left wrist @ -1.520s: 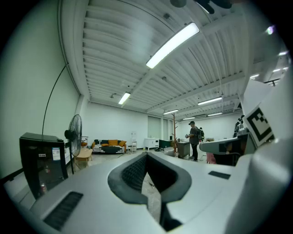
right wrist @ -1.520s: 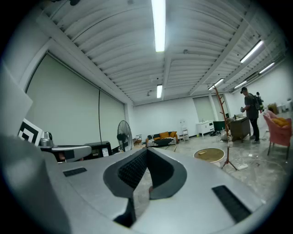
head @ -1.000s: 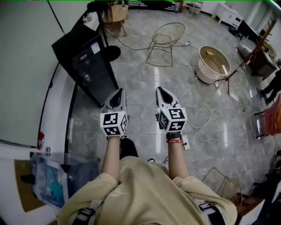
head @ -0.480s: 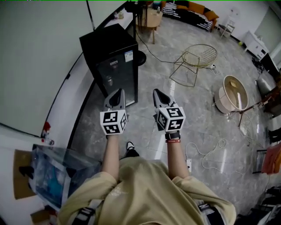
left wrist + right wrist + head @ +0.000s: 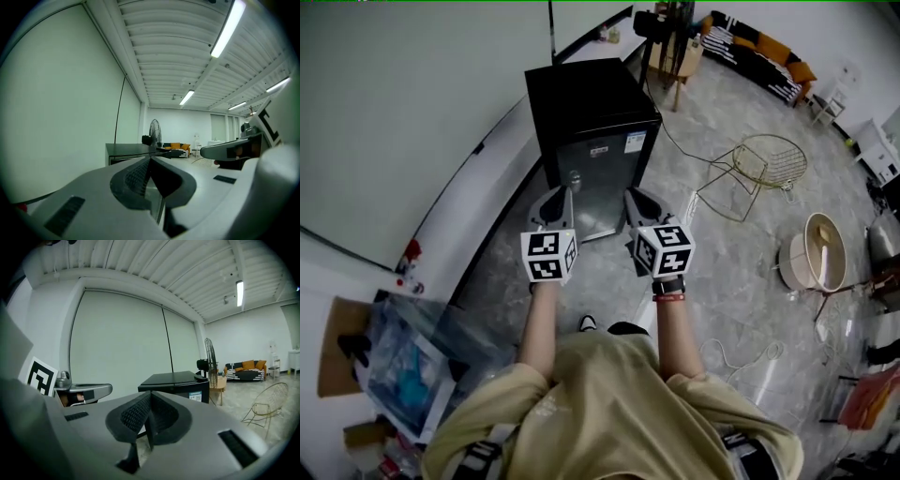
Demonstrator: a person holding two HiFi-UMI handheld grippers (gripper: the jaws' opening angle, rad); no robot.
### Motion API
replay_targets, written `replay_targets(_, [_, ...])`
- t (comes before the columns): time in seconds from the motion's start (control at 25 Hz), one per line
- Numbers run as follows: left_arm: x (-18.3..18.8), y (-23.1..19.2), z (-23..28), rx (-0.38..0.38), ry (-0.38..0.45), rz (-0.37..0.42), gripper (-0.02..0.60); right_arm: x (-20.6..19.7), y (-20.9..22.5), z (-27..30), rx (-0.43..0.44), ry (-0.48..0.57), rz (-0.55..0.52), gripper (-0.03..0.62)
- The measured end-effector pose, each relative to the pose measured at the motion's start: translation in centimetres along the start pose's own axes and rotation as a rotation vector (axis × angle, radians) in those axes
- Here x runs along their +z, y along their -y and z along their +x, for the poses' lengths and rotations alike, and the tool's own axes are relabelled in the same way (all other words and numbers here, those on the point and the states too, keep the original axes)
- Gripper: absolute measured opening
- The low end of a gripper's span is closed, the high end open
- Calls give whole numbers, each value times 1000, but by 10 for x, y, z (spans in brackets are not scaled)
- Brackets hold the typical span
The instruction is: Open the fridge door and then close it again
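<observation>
A small black fridge (image 5: 591, 108) stands against the white wall, its grey door (image 5: 602, 186) shut and facing me. Both grippers are held side by side just in front of that door, apart from it. My left gripper (image 5: 555, 200) is shut and holds nothing. My right gripper (image 5: 636, 201) is likewise shut and empty. In the left gripper view the closed jaws (image 5: 151, 161) point past the fridge top (image 5: 126, 149). The right gripper view has its closed jaws (image 5: 150, 400) aimed toward the fridge (image 5: 177, 380).
A wire chair (image 5: 764, 164) and a round tub (image 5: 818, 253) stand on the floor to the right. A fan and a wooden table (image 5: 675, 42) are behind the fridge. A cable (image 5: 741, 361) trails on the floor. A cardboard box with plastic (image 5: 403, 366) lies at my left.
The fridge has shifted from the upper left of the head view to straight ahead of both grippers and now lies closer. The grippers stayed side by side and shut.
</observation>
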State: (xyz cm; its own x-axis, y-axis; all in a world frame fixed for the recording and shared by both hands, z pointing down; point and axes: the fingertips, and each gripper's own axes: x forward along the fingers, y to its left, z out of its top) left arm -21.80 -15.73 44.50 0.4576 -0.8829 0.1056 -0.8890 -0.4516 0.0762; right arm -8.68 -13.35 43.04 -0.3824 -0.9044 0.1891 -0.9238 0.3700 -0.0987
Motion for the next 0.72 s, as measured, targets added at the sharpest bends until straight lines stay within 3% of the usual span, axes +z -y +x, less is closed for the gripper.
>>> replay_targets(0.36, [-15,-63,31,94,-16,-67,17,3,-8,86,120,-43,-25,21])
replay_targets(0.72, [-40,-115,77,185,-78,-52,17,15,-1,167,276,-109,-114,23])
